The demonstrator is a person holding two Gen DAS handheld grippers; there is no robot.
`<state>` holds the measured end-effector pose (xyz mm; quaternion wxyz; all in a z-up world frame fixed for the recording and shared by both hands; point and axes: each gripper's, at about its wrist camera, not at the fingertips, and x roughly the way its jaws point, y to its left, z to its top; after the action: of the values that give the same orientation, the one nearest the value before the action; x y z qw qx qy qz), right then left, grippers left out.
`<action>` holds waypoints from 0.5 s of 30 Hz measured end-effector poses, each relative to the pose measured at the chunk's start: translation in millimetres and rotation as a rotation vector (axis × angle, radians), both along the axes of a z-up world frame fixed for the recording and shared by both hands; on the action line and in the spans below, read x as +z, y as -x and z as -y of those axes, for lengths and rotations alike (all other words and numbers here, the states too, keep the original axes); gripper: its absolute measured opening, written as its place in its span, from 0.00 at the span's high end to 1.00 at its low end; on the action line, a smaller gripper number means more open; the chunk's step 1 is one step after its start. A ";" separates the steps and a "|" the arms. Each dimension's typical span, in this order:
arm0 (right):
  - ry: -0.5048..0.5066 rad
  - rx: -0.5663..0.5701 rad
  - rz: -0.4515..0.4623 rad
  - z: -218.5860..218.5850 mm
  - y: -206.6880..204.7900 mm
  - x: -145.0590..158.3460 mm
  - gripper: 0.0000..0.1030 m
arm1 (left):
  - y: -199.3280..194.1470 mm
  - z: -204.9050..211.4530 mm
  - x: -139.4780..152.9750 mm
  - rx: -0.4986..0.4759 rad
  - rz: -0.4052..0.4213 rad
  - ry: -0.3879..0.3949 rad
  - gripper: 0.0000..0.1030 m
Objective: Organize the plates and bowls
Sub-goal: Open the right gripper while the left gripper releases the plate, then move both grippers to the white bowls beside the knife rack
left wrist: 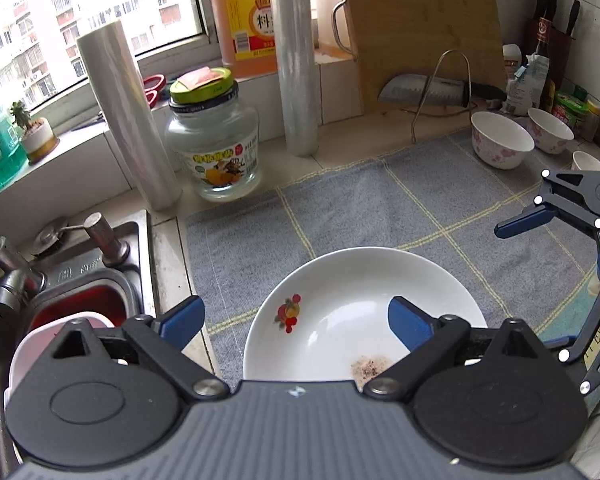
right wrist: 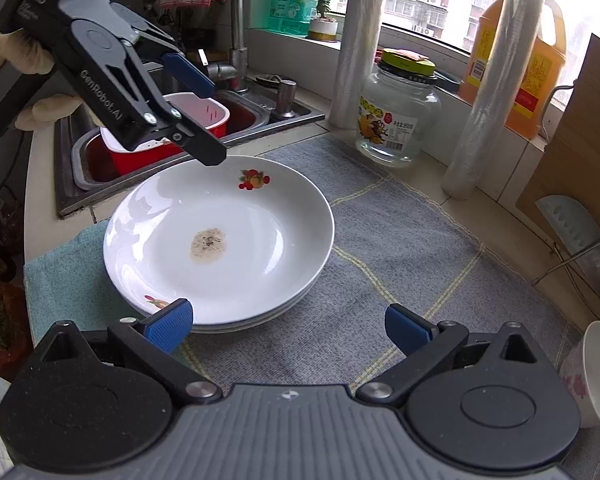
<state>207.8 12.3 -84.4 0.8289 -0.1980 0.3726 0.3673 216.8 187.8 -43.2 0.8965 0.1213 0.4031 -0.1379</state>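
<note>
Two stacked plates flat, hollow up, on mat; left gripper and right gripper jaws spread, empty.

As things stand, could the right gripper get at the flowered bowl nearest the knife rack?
Probably yes. The right gripper is open and holds nothing, and only bare grey mat shows between it and the flowered bowl. The bowl stands clear of its neighbour, though how far off it is cannot be judged.

You've got three stacked plates on the grey mat; three floral bowls at the mat's far right corner; two film rolls behind it.
</note>
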 end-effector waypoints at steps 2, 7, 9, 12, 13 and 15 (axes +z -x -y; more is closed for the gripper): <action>-0.004 -0.024 -0.001 4.8 -1.7 0.8 0.00 | 8.3 6.9 2.7 0.023 0.033 0.011 0.05; 0.019 -0.118 0.029 13.1 -2.5 2.5 0.00 | 26.8 25.8 6.5 0.087 0.074 0.096 0.04; 0.035 -0.161 0.050 16.0 -1.1 3.2 0.00 | 31.4 35.5 6.5 0.112 0.082 0.126 0.04; 0.050 -0.247 0.076 25.2 2.0 4.6 0.00 | 36.5 48.9 8.0 0.122 0.103 0.175 0.04; 0.050 -0.275 0.078 29.5 2.8 5.3 0.00 | 37.4 55.5 7.9 0.117 0.114 0.188 0.03; 0.057 -0.346 0.076 42.1 5.2 6.5 0.00 | 36.5 70.1 6.5 0.097 0.131 0.184 0.02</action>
<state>202.7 -29.8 -77.9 0.8873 -0.1678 0.3798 0.2008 180.4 117.7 -36.7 0.9340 0.0275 0.3345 -0.1226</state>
